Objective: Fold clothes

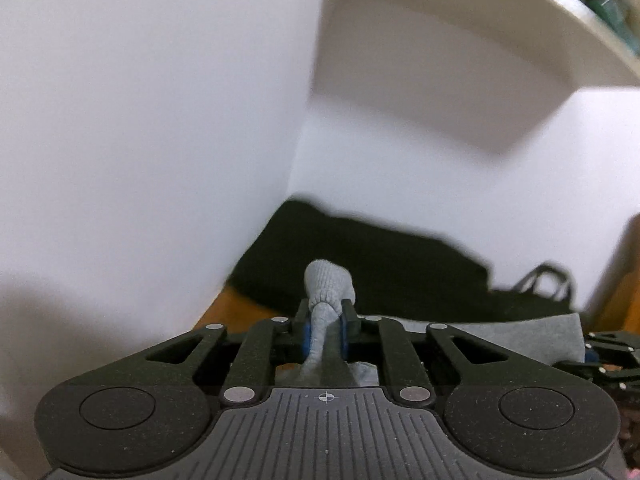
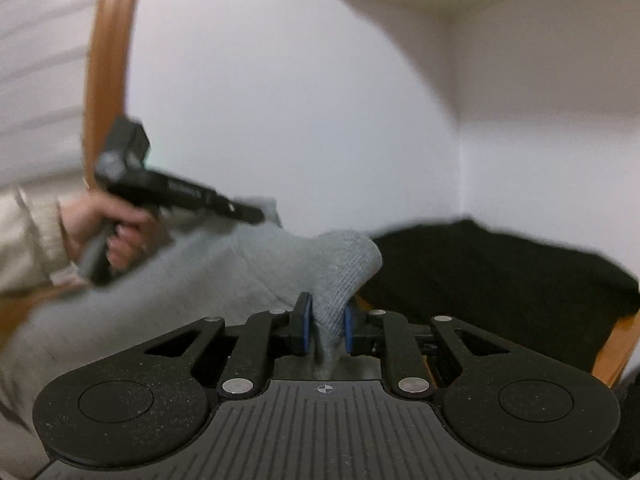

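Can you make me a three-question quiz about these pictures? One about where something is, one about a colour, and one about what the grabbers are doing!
1. Where is the black garment?
A. Hanging on the shelf
B. Lying by the wall corner
C. In the person's hand

2. What colour is the cloth being held?
A. Grey
B. Red
C. Yellow

3. What are the left gripper and right gripper doing?
A. Both open
B. One open
C. Both pinching cloth

Answers: 1 B, it lies below where the white walls meet. 2 A, the knit fabric is grey. 3 C, grey cloth sits squeezed between each gripper's pads.

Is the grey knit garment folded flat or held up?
Held up: left gripper and right gripper each pinch the grey knit garment.
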### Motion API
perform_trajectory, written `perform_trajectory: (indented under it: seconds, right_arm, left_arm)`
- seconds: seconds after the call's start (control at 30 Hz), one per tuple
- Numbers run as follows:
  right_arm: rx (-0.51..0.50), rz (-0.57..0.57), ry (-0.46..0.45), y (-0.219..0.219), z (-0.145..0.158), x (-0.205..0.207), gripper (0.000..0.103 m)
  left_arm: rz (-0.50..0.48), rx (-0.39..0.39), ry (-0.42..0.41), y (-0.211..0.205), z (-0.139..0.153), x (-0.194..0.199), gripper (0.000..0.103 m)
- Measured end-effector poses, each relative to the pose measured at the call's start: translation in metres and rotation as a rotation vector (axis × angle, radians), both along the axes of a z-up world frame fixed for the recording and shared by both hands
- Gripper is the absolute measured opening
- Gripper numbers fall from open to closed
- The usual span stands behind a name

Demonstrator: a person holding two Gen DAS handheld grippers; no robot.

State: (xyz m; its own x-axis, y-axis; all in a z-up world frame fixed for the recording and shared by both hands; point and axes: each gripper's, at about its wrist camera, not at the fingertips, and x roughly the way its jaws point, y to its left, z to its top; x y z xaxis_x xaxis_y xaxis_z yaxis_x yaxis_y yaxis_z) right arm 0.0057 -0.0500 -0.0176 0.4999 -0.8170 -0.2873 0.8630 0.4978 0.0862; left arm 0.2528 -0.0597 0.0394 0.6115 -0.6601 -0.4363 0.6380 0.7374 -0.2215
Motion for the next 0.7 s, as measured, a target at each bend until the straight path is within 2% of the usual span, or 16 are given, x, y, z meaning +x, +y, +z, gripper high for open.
perform_trajectory:
  seconds: [0.03, 0.07, 0.1, 0.13, 0.17, 0.27, 0.33, 0.4, 0.63, 0.67, 0.7]
  right_arm:
    - [0.021, -0.008, 0.007, -0.002, -0.006, -0.002, 0.025]
    - [0.036, -0.02, 0.011, -0.004, -0.01, -0.004, 0.037]
    - [0.031, -0.043, 0.005, -0.002, -0.009, -0.007, 0.047]
    - [0.026, -0.066, -0.002, 0.0, -0.008, -0.01, 0.052]
    - [0.021, -0.089, -0.008, 0.002, -0.008, -0.013, 0.053]
    - [-0.008, -0.113, -0.024, 0.007, -0.002, -0.018, 0.052]
    - [-0.05, -0.115, -0.015, 0.012, 0.003, -0.012, 0.052]
    - [-0.086, -0.112, -0.006, 0.017, 0.006, -0.008, 0.052]
    - [-0.055, 0.049, -0.014, 0.015, 0.0, 0.0, 0.051]
    - [-0.048, 0.066, -0.002, 0.014, -0.002, 0.002, 0.05]
    - [-0.031, 0.057, 0.054, 0.008, -0.007, 0.007, 0.045]
  left_arm:
    - [0.017, 0.02, 0.013, -0.002, -0.004, 0.002, 0.03]
    - [0.029, 0.035, 0.013, -0.003, -0.005, 0.002, 0.036]
    - [0.039, 0.048, 0.007, -0.002, -0.004, 0.0, 0.048]
    - [0.047, 0.061, 0.0, 0.0, -0.002, -0.005, 0.052]
    - [0.053, 0.074, -0.007, 0.004, 0.001, -0.011, 0.052]
    - [0.073, 0.112, -0.026, 0.014, 0.01, -0.029, 0.052]
    - [0.087, 0.135, -0.036, 0.022, 0.015, -0.044, 0.062]
    - [0.098, 0.156, -0.033, 0.031, 0.017, -0.065, 0.064]
    - [0.136, 0.223, 0.006, 0.073, -0.005, -0.137, 0.064]
    - [0.147, 0.233, 0.014, 0.078, -0.009, -0.142, 0.064]
    - [0.168, 0.252, 0.025, 0.082, -0.013, -0.145, 0.064]
